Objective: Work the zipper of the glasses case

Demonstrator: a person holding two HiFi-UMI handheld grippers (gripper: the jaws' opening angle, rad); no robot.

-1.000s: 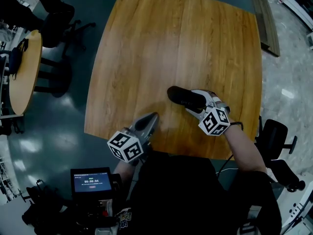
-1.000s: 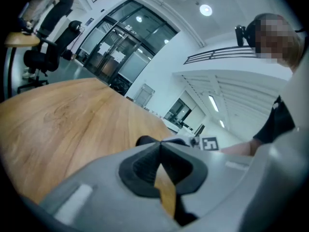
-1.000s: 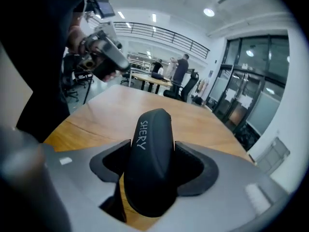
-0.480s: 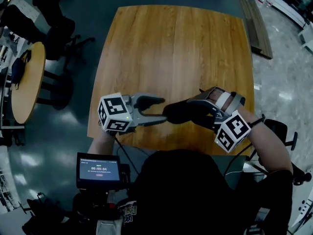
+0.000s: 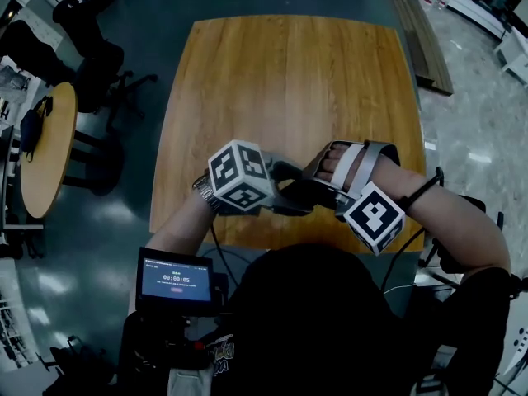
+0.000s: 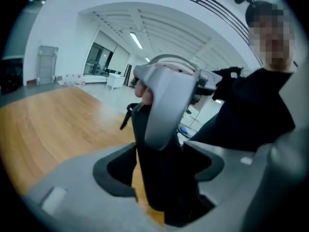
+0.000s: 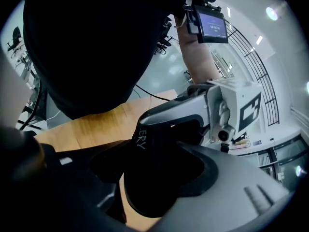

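Status: the black, oval, zippered glasses case (image 6: 159, 168) is no longer lying on the wooden counter (image 5: 289, 81). A second ago it rested on the surface under my right gripper (image 7: 152, 173). Now it hangs in the air over the near edge of the counter, in front of my chest, with nothing supporting it from below.

Right gripper: clamped on the case, unchanged. Its jaws hold one end, and the case body with its pale lettering fills the gap between them.

Left gripper (image 5: 290, 190): a second ago it sat closed at the near edge of the counter, away from the case. It has come up to meet the case, and its jaws have just been opening to full spread. The free end of the case now stands between them. Bare wood shows between one pad and the case wall, so I rate this gripper as open around the case, not yet holding it.

Consequence for the task: the zipper is not yet engaged. The case is presented end-on for a two-handed operation, with the right gripper acting as the anchor.

A small black tab (image 6: 126, 119) projects from the upper side of the case in the left gripper view. I judge it to be the zipper pull, but the view does not confirm this.

Next requirement, in my estimate: close the left gripper on the case or on that tab.
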